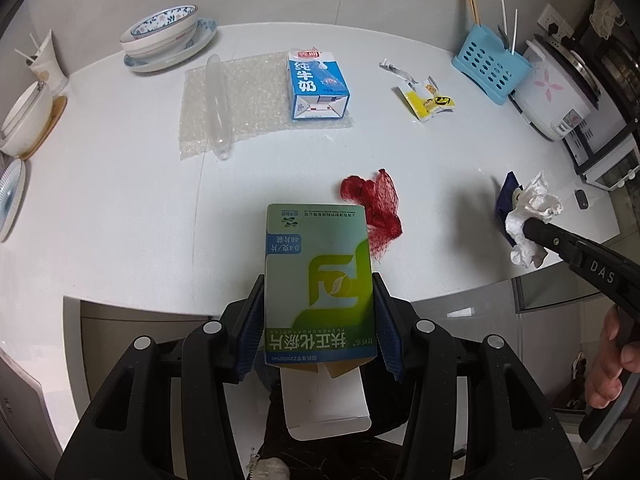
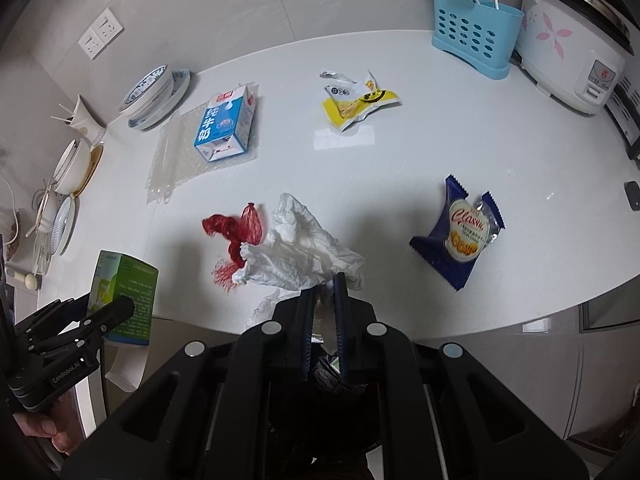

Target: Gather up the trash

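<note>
White counter [image 1: 120, 220], left gripper [image 1: 318, 320] clamping green box [image 1: 318, 280] lengthwise, right gripper [image 2: 322, 304] pinching crumpled tissue [image 2: 300, 256].

Glossy white desk [image 1: 120, 208], smooth. Green carton [image 1: 318, 276]: glossy printed card. Tissue [image 2: 304, 252]: crumpled matt paper. Red net [image 1: 376, 208]: coarse mesh. Bubble wrap [image 1: 248, 104], upper centre: clear plastic. Blue snack wrapper [image 2: 460, 236]: shiny foil. Fingers [image 1: 248, 320]: ribbed blue pads.

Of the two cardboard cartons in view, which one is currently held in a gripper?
The green medicine box, clamped between the left gripper pads above the counter edge. The blue milk carton lies untouched on the bubble wrap.
</note>
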A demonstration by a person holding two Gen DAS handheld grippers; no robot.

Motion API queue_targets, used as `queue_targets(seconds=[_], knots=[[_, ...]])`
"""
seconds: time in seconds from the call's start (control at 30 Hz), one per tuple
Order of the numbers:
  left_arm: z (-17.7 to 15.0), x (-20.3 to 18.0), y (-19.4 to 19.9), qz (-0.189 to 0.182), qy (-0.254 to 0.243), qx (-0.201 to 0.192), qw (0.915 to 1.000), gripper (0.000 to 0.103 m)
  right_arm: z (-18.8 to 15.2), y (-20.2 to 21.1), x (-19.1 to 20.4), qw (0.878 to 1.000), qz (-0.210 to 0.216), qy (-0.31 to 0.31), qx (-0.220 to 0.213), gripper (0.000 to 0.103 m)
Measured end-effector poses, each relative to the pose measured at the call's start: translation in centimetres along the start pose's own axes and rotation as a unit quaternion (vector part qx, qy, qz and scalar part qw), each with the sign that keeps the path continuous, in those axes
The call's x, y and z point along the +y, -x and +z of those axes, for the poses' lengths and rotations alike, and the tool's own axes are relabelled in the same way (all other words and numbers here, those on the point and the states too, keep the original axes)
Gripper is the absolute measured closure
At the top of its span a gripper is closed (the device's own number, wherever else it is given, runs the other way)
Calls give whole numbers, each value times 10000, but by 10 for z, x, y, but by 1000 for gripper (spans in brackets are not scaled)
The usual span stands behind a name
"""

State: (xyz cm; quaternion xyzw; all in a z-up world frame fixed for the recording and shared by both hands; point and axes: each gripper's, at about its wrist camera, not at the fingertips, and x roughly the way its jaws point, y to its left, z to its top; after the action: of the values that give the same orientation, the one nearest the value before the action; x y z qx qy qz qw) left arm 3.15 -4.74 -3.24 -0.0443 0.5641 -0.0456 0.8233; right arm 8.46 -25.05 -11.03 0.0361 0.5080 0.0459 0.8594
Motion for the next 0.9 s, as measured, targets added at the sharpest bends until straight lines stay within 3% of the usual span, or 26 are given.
queue_targets(seconds=[0.9], knots=[[-83,-39,3,-154,86,91,9998,55,-88,24,-8,9990,207,381,110,94]])
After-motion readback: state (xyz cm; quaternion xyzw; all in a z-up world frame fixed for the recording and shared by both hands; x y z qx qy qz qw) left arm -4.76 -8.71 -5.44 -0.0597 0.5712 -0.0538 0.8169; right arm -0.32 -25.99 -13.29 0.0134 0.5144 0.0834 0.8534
